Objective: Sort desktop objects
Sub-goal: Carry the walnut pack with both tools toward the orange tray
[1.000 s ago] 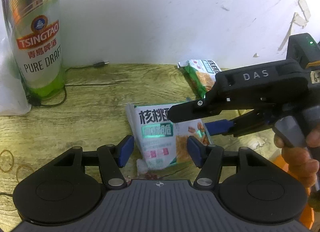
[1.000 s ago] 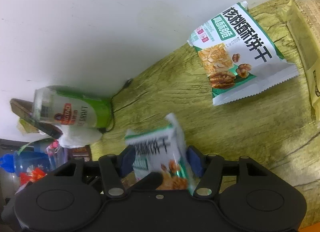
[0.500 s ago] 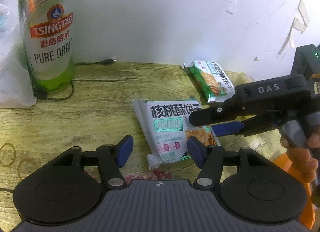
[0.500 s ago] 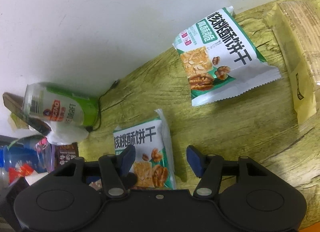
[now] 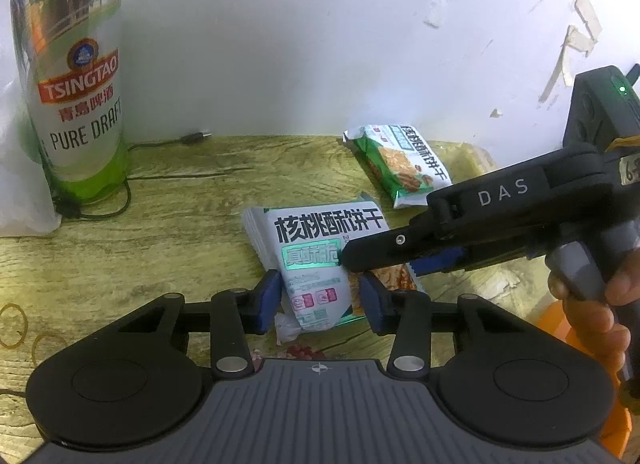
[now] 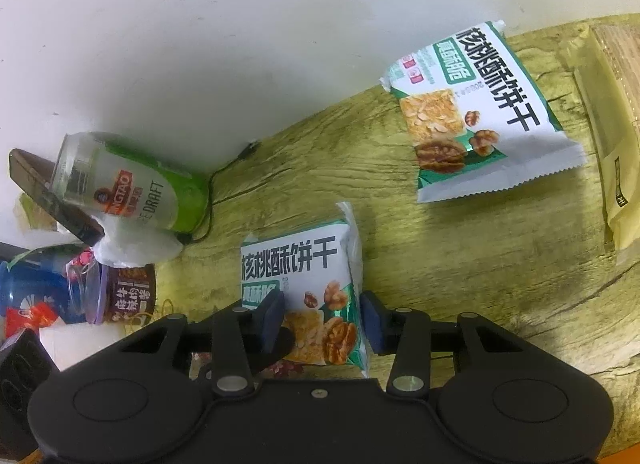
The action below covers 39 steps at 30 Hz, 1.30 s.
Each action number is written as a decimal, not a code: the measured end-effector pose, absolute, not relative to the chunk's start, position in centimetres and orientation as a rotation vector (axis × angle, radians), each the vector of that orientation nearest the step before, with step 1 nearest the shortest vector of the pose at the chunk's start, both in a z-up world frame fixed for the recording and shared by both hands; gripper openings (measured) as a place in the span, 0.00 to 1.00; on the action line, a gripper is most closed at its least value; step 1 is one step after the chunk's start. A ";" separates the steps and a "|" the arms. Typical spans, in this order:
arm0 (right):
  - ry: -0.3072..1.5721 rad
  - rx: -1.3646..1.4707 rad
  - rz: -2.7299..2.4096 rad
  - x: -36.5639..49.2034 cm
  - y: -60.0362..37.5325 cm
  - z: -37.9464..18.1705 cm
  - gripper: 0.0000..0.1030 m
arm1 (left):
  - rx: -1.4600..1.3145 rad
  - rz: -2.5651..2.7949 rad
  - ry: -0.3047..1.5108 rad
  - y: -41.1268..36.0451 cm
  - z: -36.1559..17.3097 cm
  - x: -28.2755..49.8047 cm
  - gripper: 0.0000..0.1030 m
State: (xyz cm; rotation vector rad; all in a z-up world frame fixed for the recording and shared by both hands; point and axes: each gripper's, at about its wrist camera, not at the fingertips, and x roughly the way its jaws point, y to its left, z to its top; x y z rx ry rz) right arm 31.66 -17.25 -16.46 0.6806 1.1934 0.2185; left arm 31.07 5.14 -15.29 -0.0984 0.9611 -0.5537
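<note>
Both jaws closed further around biscuit packet (image 5: 316,264); jar (image 6: 128,294) right-view only.

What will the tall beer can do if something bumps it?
The beer can is tall and narrow and stands upright, so it could probably tip. Its round body would likely roll then. Whether it is full is not visible, so its weight is unclear.

We see both sets of jaws just closed in: the left gripper (image 5: 320,302) and right gripper (image 6: 323,320) now seemingly pinch the near biscuit packet (image 5: 316,260), set back down.
</note>
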 end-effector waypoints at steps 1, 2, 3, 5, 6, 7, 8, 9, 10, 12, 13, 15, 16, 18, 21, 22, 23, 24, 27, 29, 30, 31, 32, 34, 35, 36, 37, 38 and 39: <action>1.191 0.681 0.220 31.6 -17.3 -16.3 0.40 | -0.098 -0.554 0.960 5.1 -15.1 31.0 0.42; 1.189 0.681 0.221 31.5 -17.3 -16.2 0.40 | -0.099 -0.554 0.958 5.1 -15.0 31.0 0.42; 1.187 0.681 0.223 31.5 -17.3 -16.0 0.40 | -0.100 -0.553 0.957 5.0 -14.8 30.9 0.42; 1.182 0.682 0.226 31.3 -17.4 -15.7 0.40 | -0.106 -0.551 0.956 5.0 -14.4 30.8 0.42; 1.179 0.682 0.227 31.2 -17.5 -15.5 0.40 | -0.108 -0.550 0.954 5.0 -14.2 30.7 0.42; 1.176 0.683 0.229 31.1 -17.6 -15.3 0.40 | -0.108 -0.550 0.952 4.9 -13.9 30.6 0.42; 1.173 0.684 0.230 31.1 -17.7 -15.1 0.40 | -0.108 -0.549 0.950 4.9 -13.7 30.6 0.42; 1.170 0.687 0.231 30.9 -17.8 -14.8 0.40 | -0.107 -0.548 0.948 4.8 -13.3 30.4 0.42; 1.167 0.690 0.233 30.8 -17.9 -14.5 0.40 | -0.104 -0.548 0.946 4.7 -13.0 30.3 0.42; 1.159 0.696 0.240 30.5 -18.0 -14.0 0.40 | -0.096 -0.548 0.939 4.5 -12.3 29.9 0.42; 1.154 0.698 0.244 30.3 -18.2 -13.6 0.40 | -0.092 -0.547 0.935 4.4 -11.9 29.7 0.42; 1.145 0.704 0.253 30.0 -18.4 -12.9 0.40 | -0.083 -0.546 0.927 4.2 -11.0 29.2 0.42; 1.140 0.705 0.258 29.8 -18.5 -12.5 0.40 | -0.079 -0.544 0.924 4.1 -10.5 28.9 0.42; 1.131 0.708 0.269 29.3 -18.7 -11.8 0.40 | -0.071 -0.540 0.918 3.9 -9.7 28.4 0.42; 1.121 0.711 0.285 28.7 -19.0 -10.7 0.40 | -0.056 -0.537 0.908 3.5 -8.3 27.5 0.42; 1.117 0.714 0.291 28.4 -19.1 -10.3 0.40 | -0.052 -0.535 0.905 3.3 -7.9 27.1 0.42; 1.115 0.715 0.296 28.1 -19.2 -9.9 0.40 | -0.048 -0.534 0.903 3.2 -7.5 26.7 0.42; 1.113 0.716 0.301 27.8 -19.3 -9.6 0.40 | -0.044 -0.532 0.901 3.0 -7.1 26.3 0.42; 1.110 0.715 0.315 27.0 -19.5 -8.6 0.40 | -0.032 -0.532 0.894 2.5 -6.0 25.0 0.42; 1.107 0.711 0.324 26.4 -19.7 -8.0 0.40 | -0.027 -0.531 0.891 2.2 -5.3 24.2 0.42; 1.106 0.711 0.328 26.0 -19.8 -7.7 0.40 | -0.027 -0.531 0.891 2.0 -5.1 23.8 0.42; 1.105 0.711 0.331 25.6 -20.0 -7.5 0.40 | -0.029 -0.533 0.891 1.8 -4.9 23.4 0.42; 1.105 0.711 0.334 25.1 -20.2 -7.2 0.40 | -0.030 -0.534 0.891 1.6 -4.6 23.0 0.42; 1.102 0.707 0.338 24.3 -20.6 -6.8 0.40 | -0.035 -0.536 0.893 1.3 -4.3 22.2 0.42; 1.102 0.706 0.340 24.0 -20.8 -6.6 0.40 | -0.036 -0.535 0.895 1.1 -4.2 21.8 0.42; 1.102 0.707 0.341 23.6 -21.0 -6.5 0.40 | -0.037 -0.535 0.897 0.9 -4.1 21.5 0.42; 1.103 0.708 0.342 23.1 -21.2 -6.4 0.40 | -0.036 -0.535 0.899 0.7 -4.0 21.1 0.42; 1.103 0.708 0.343 22.7 -21.3 -6.4 0.40 | -0.035 -0.535 0.901 0.4 -4.0 20.7 0.42; 1.102 0.707 0.344 22.3 -21.5 -6.3 0.40 | -0.034 -0.536 0.902 0.2 -3.9 20.3 0.42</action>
